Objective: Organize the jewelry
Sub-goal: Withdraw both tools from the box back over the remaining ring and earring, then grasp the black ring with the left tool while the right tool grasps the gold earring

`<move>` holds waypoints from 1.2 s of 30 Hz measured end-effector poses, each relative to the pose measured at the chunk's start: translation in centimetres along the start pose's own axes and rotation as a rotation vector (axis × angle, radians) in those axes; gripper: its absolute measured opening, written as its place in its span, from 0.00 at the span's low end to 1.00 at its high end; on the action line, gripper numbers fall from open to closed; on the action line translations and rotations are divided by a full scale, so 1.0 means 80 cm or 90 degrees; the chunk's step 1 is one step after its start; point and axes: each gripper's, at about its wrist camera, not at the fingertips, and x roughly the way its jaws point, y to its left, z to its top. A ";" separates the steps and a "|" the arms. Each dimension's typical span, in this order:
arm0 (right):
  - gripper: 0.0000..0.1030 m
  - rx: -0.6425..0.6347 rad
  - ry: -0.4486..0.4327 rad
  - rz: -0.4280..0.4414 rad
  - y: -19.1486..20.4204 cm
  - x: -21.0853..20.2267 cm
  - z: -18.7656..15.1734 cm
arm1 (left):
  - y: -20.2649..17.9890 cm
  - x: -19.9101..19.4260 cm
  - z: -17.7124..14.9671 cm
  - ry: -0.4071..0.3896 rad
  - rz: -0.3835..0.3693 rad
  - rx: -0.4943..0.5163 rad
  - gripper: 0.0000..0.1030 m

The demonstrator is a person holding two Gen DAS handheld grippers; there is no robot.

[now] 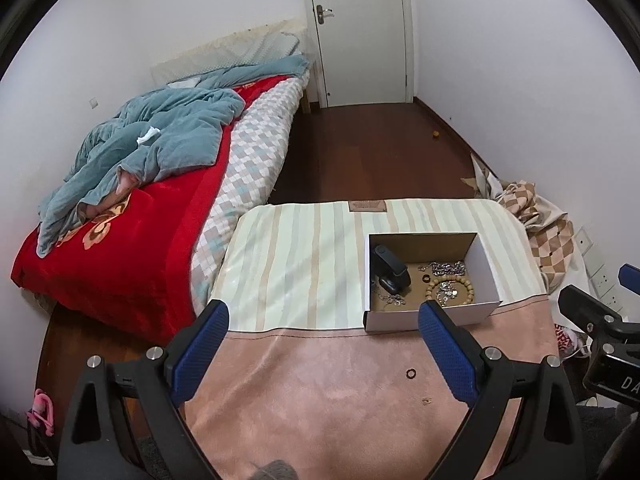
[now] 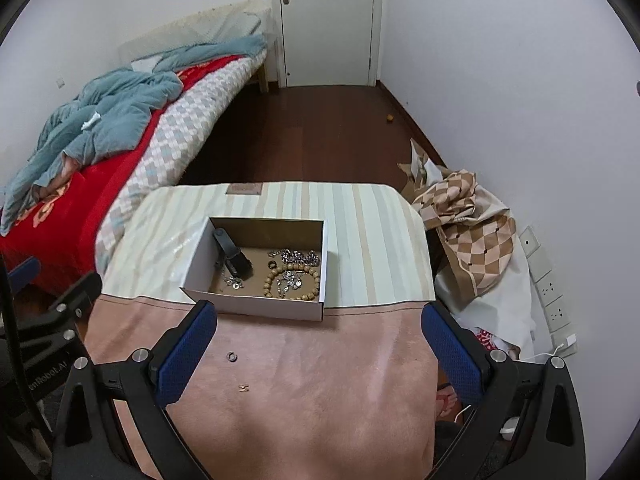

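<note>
An open white cardboard box [image 1: 490,270] [image 2: 256,307] stands on the table where the striped cloth meets the pink cloth. Inside lie a wooden bead bracelet [image 1: 450,291] [image 2: 291,282], silver chains [image 1: 444,268] [image 2: 298,257], a small ring and a black watch [image 1: 390,270] [image 2: 234,258]. A dark ring [image 1: 410,373] [image 2: 231,357] and a tiny gold piece [image 1: 426,401] [image 2: 243,388] lie loose on the pink cloth. My left gripper [image 1: 324,320] and right gripper [image 2: 320,320] are both open and empty, hovering above the pink cloth in front of the box.
A bed [image 1: 132,208] with a red blanket and blue quilt stands to the left. A checked cloth pile [image 2: 468,216] and wall sockets [image 2: 552,292] are on the right. A white door [image 1: 358,32] is at the far end across dark wood floor.
</note>
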 end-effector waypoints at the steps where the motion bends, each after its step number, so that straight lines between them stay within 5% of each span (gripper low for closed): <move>1: 1.00 0.001 -0.004 0.002 0.001 -0.005 0.000 | 0.001 -0.002 0.000 -0.003 0.002 -0.001 0.94; 7: 1.00 0.015 0.001 0.036 0.001 -0.006 -0.013 | 0.012 0.007 -0.019 0.009 0.043 -0.018 0.94; 14: 0.98 0.009 0.086 0.085 0.028 0.083 -0.092 | 0.033 0.080 -0.104 0.121 0.123 -0.006 0.94; 19: 0.66 -0.011 0.136 0.128 0.058 0.147 -0.146 | 0.049 0.132 -0.157 0.209 0.130 -0.006 0.94; 28: 0.40 -0.076 0.123 0.126 0.104 0.187 -0.186 | 0.061 0.173 -0.183 0.273 0.105 -0.014 0.94; 31: 0.11 -0.100 0.109 0.102 0.111 0.189 -0.186 | 0.060 0.176 -0.184 0.275 0.101 -0.014 0.94; 36: 0.11 -0.062 0.105 0.111 0.089 0.184 -0.181 | 0.043 0.170 -0.171 0.257 0.074 -0.008 0.94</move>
